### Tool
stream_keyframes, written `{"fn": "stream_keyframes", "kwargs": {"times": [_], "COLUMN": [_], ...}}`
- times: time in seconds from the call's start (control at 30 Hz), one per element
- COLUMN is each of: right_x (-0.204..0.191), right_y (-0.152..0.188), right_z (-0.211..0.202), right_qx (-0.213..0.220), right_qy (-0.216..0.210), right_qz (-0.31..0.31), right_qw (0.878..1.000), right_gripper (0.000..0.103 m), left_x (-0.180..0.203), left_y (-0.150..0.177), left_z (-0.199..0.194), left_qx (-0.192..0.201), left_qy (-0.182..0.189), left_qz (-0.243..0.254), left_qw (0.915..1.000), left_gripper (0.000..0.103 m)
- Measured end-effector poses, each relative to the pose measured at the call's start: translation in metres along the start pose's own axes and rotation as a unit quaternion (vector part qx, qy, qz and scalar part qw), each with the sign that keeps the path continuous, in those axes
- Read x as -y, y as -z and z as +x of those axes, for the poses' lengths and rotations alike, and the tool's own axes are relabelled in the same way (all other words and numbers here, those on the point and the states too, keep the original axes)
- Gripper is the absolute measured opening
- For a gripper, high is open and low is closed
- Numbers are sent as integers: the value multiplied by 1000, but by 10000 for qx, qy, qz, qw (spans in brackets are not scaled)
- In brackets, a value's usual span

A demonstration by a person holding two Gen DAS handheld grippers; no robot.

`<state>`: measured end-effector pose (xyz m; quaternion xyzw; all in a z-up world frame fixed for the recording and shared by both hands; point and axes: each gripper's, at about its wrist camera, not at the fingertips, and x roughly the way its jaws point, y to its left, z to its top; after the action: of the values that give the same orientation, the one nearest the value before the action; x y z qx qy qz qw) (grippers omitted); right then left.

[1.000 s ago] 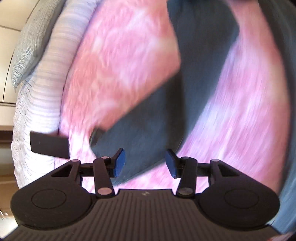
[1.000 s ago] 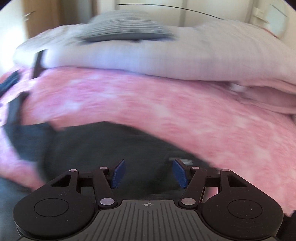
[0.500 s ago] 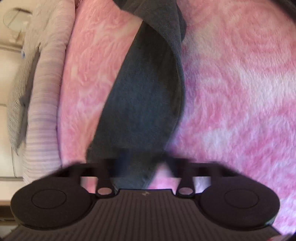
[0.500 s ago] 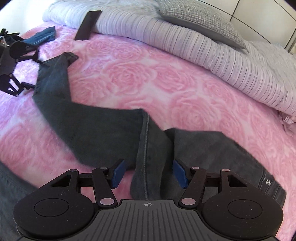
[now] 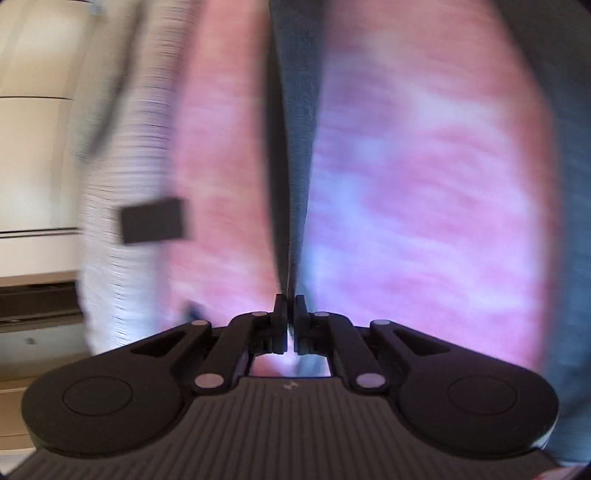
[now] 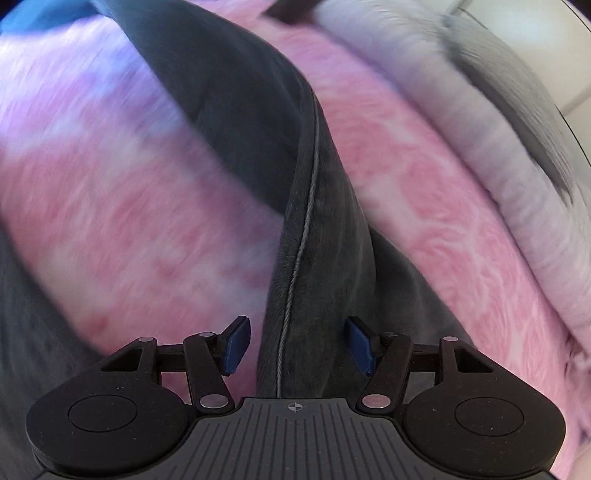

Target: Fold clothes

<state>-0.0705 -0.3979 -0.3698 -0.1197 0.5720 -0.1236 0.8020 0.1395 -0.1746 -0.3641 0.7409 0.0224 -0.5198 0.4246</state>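
Dark grey jeans point(image 6: 258, 122) lie on a pink rose-patterned bedspread point(image 6: 110, 221). In the left wrist view, blurred by motion, my left gripper point(image 5: 290, 304) is shut on the edge of a jeans leg point(image 5: 295, 129), which stretches away from the jaws as a taut narrow strip. In the right wrist view my right gripper point(image 6: 295, 345) is open, its blue pads point(image 6: 236, 345) on either side of a raised fold of the jeans with a stitched seam point(image 6: 310, 192). The fold runs between the fingers without being clamped.
A striped white duvet point(image 6: 498, 166) and a grey pillow point(image 6: 517, 74) lie along the bed's far side. A flat black rectangular object point(image 5: 152, 220) rests on the duvet. Pale cupboard fronts point(image 5: 33, 147) stand beyond the bed. A blue garment point(image 6: 33, 14) shows at the top left.
My left gripper has closed on the jeans leg and pulled it taut. My right gripper has moved in over the seamed fold, staying open.
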Motion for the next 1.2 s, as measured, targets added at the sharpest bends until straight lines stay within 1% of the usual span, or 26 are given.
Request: {"fn": "stream_keyframes", "kwargs": {"times": [0.07, 0.13, 0.17, 0.27, 0.33, 0.37, 0.4, 0.43, 0.47, 0.5, 0.53, 0.57, 0.6, 0.67, 0.7, 0.77, 0.8, 0.83, 0.87, 0.9, 0.97, 1.0, 1.03, 1.07, 1.1, 1.2], "right_x": [-16, -24, -23, -20, -16, -14, -15, -15, -17, -19, -22, -25, -28, -33, -33, -33, -32, -32, -33, -34, -39, -42, -46, -50, -53, -60], "right_y": [9, 17, 21, 31, 38, 39, 39, 38, 37, 36, 38, 42, 46, 59, 62, 59, 56, 50, 45, 39, 30, 26, 22, 18, 16, 9], "right_z": [6, 5, 3, -1, -5, -7, -11, -15, -18, -21, -23, -25, -26, -23, -23, -26, -28, -29, -30, -31, -37, -40, -43, -45, -46, -48], "right_qx": [-156, -229, -272, -405, -421, -401, -341, -285, -255, -267, -328, -399, -492, -845, -939, -962, -992, -1036, -1082, -1124, -1086, -1039, -998, -976, -932, -866], "right_qy": [-102, -119, -130, -153, -102, -59, -39, -15, 15, 10, -40, -60, -78, -101, -98, -54, -25, 26, 95, 163, 228, 244, 261, 285, 302, 349], "right_qz": [-219, -345, -334, -302, -340, -384, -444, -499, -544, -645, -788, -954, -1113, -1351, -1360, -1307, -1265, -1181, -1097, -1015, -910, -870, -841, -854, -870, -876], "right_qw": [9996, 9991, 9990, 9986, 9985, 9984, 9984, 9983, 9982, 9976, 9963, 9946, 9925, 9872, 9862, 9867, 9870, 9876, 9880, 9883, 9897, 9905, 9911, 9911, 9914, 9918], "right_gripper": [60, 60, 60, 60, 44, 30, 25, 17, 12, 11, 10, 10, 10, 10, 10, 10, 11, 11, 12, 17, 20, 26, 33, 49, 56, 56], "left_x": [29, 46, 47, 37, 23, 14, 11, 11, 11, 11, 12, 14, 16, 11, 6, -3, -11, -23, -36, -50, -76, -86, -94, -101, -106, -107], "left_y": [-2, -5, -7, -6, -2, 1, 5, 10, 14, 19, 24, 28, 33, 44, 50, 62, 68, 75, 81, 84, 89, 89, 87, 85, 82, 70], "left_z": [-1, 4, 8, 22, 29, 33, 34, 33, 32, 30, 28, 22, 16, 6, 2, -6, -7, -6, -2, 8, 27, 41, 57, 72, 87, 117], "left_qx": [-68, -141, -194, -384, -508, -563, -616, -657, -697, -738, -712, -609, -518, -445, -429, -397, -349, -261, -172, -81, 84, 122, 141, 169, 205, 298], "left_qy": [324, 479, 481, 218, 2, -111, -166, -134, -102, -70, 57, 318, 594, 953, 1094, 1374, 1467, 1502, 1527, 1537, 1567, 1614, 1681, 1743, 1777, 1980], "left_qz": [37, -57, -132, -375, -602, -665, -675, -672, -669, -666, -697, -788, -902, -1259, -1462, -1866, -2091, -2346, -2590, -2819, -3265, -3446, -3593, -3678, -3638, -3177], "left_qw": [9994, 9987, 9986, 9983, 9969, 9961, 9957, 9955, 9953, 9950, 9950, 9945, 9928, 9865, 9822, 9720, 9662, 9601, 9536, 9470, 9321, 9247, 9179, 9133, 9141, 9268], "left_gripper": [2, 2, 3, 6, 6, 6, 5, 4, 4, 4, 4, 4, 7, 8, 9, 16, 23, 26, 28, 29, 34, 41, 42, 42, 42, 41]}}
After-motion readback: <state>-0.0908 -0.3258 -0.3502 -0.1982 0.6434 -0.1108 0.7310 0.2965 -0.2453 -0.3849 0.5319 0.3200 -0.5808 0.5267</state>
